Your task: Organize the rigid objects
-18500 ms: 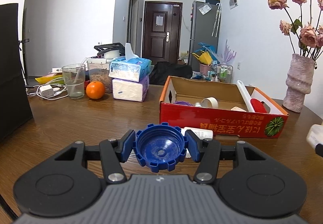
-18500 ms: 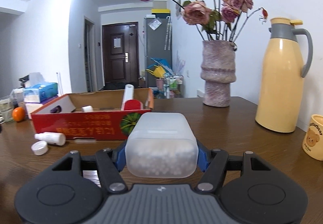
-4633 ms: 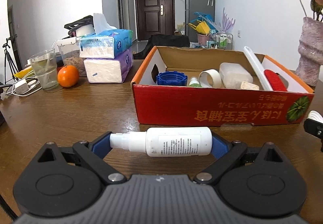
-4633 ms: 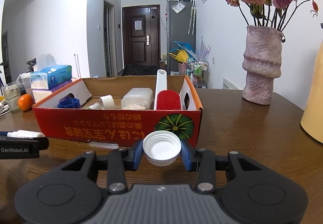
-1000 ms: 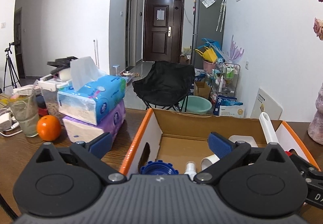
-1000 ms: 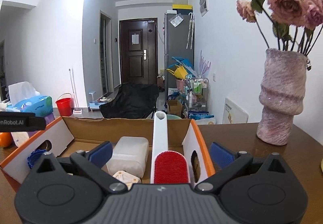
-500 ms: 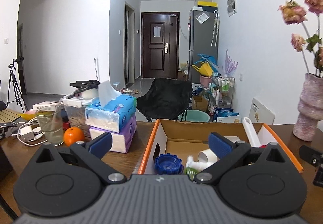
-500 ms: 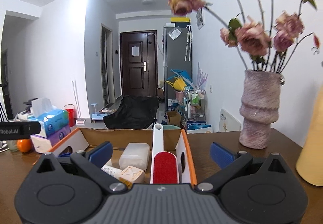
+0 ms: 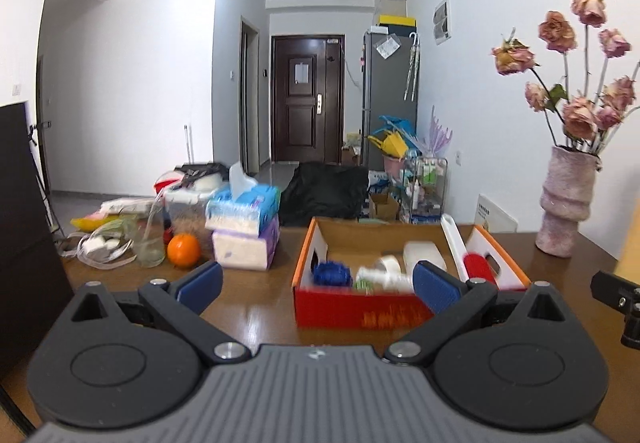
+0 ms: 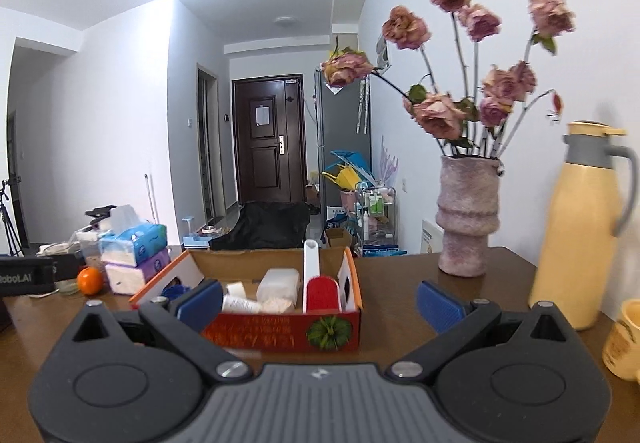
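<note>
Rigid objects sit gathered in the red cardboard box (image 9: 360,313) on the desk (image 9: 256,307): left to right, a blue cap (image 9: 331,274), a white spray bottle (image 9: 378,276), a translucent container (image 9: 424,253) and a red lint brush (image 9: 478,268). Left tool (image 9: 316,285) and right tool (image 10: 318,301) both hover with fingers wide apart, empty.

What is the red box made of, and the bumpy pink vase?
The red box looks like cardboard: plain brown inside, a printed, slightly glossy red front, and thin folded flaps. The vase has a rough, matte, speckled surface with moulded ridges, so probably ceramic or stone-like, though that can't be told for sure.
</note>
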### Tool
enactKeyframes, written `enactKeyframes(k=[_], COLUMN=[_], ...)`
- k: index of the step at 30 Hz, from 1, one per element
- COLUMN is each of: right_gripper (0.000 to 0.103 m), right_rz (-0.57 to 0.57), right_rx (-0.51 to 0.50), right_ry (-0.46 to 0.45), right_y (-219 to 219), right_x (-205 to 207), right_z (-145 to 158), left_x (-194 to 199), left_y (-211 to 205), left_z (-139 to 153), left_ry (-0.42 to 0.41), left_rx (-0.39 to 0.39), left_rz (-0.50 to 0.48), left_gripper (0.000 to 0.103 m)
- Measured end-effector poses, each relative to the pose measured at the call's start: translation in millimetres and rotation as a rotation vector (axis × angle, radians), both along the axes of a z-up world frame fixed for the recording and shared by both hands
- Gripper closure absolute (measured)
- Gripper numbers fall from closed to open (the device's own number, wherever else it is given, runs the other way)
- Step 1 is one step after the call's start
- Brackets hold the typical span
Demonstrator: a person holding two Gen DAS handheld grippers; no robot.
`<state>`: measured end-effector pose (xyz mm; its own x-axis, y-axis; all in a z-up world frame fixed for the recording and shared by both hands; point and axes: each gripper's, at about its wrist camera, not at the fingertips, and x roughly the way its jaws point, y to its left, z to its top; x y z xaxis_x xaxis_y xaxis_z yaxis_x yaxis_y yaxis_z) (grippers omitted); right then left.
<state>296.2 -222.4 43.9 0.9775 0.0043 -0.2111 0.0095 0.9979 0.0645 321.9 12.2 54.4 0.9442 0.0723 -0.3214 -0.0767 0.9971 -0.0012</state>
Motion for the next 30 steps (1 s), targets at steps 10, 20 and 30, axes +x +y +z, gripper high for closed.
enactKeyframes(k=[10, 20, 30], right_gripper=[0.000, 0.000, 0.000], right_rz=[-0.010, 0.025, 0.039], right_rx=[-0.023, -0.062, -0.073], right_ry=[0.011, 0.017, -0.005], right_y=[-7, -1, 1], right_x=[-126, -214, -245], right_z=[-14, -32, -33], left_x=[-121, -212, -246], left_y=[0, -5, -8], left_z=[-17, -38, -38], left_ry=[0.052, 0.061, 0.036], left_rx=[0.016, 0.016, 0.023], left_rz=[-0.005, -0.011, -0.014], left_gripper=[0.000, 0.000, 0.000])
